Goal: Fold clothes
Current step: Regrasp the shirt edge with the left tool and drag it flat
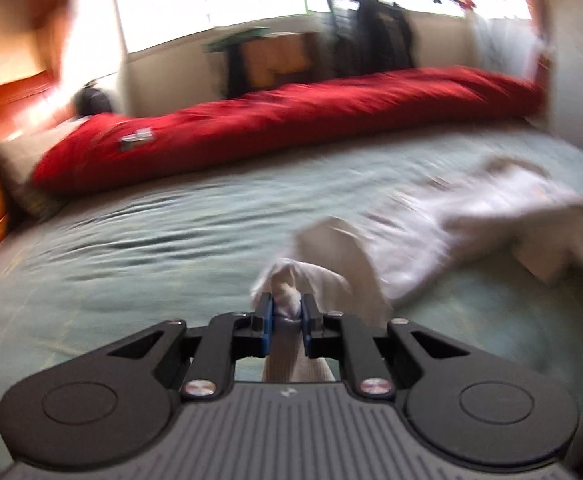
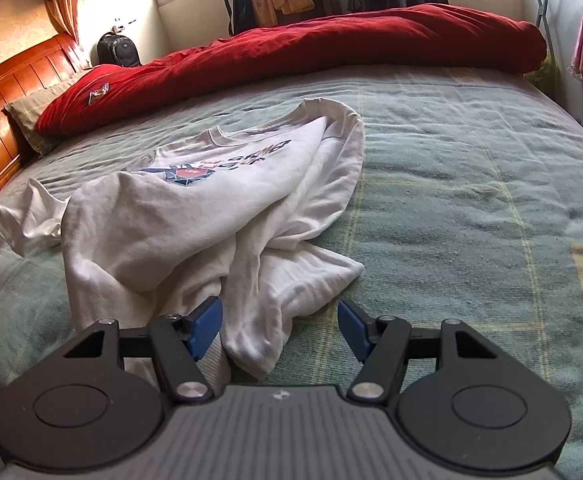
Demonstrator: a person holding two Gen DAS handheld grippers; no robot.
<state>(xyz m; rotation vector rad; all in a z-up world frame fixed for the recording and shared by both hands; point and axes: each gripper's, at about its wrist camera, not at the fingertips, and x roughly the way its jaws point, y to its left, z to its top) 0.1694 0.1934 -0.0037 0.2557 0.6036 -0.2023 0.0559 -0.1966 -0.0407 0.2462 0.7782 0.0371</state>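
In the left wrist view the left gripper [image 1: 287, 312] is clenched on a bunched fold of the white T-shirt [image 1: 431, 232], the cloth squeezed between its blue pads [image 1: 266, 320] and trailing down under the tool, where its end is hidden. That whole view is smeared by blur, so the shirt to the right reads only as pale folds with no print to make out. The right wrist view is sharp: the right gripper [image 2: 279, 328] stands released, its blue pads [image 2: 207, 320] wide apart, the left one just over the shirt's near hem and the right one over bare cover. Here the T-shirt [image 2: 211, 208] lies crumpled on the pale green bedspread [image 2: 471, 184], a blue and red chest print [image 2: 211, 164] showing, one sleeve stretched off to the left and cut by the frame edge. Lettering on the bedspread at the right edge is cut off. Farther back a red duvet [image 2: 311, 48] lies rolled across the bed, partly covering a pillow [image 2: 31, 116] by the wooden headboard [image 2: 7, 92]; a black backpack [image 2: 117, 50] sits beyond.
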